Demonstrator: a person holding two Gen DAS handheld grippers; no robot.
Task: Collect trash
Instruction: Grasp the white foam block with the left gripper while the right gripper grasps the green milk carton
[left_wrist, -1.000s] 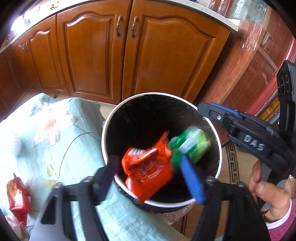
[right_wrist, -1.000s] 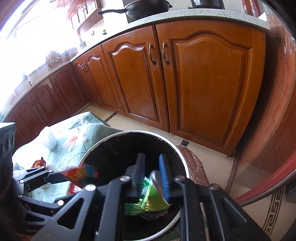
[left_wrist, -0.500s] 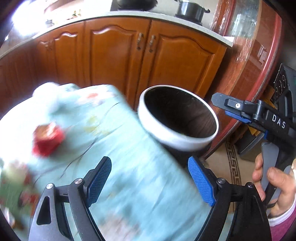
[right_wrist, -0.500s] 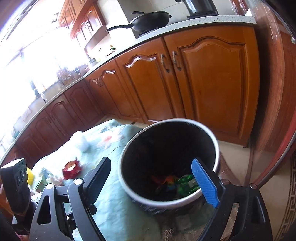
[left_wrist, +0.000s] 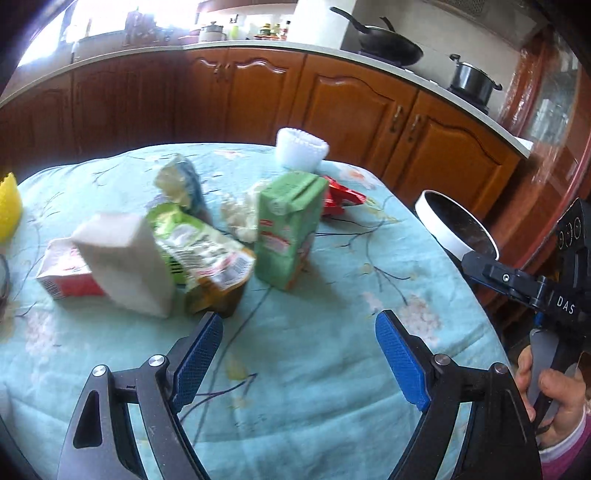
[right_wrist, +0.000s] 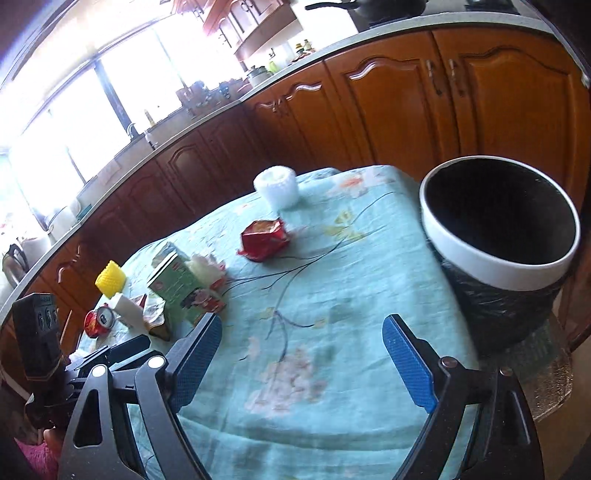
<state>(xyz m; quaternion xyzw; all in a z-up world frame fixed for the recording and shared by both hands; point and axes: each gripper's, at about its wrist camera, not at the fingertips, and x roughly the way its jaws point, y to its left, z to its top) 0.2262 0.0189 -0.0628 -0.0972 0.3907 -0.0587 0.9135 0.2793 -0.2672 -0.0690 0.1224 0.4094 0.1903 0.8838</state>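
Next pick, judged: approach green carton (left_wrist: 288, 230) from above, straddle its narrow faces, close firmly without crushing, keep it upright, carry to bin (right_wrist: 498, 225) at table's far right edge. Red wrapper (right_wrist: 264, 238) lying flat suits the right side. Left gripper (left_wrist: 299, 360): spread wide, nothing between pads, hovering over cloth (left_wrist: 314, 369). Right gripper (right_wrist: 301, 362): just opened wide, empty, touching nothing.
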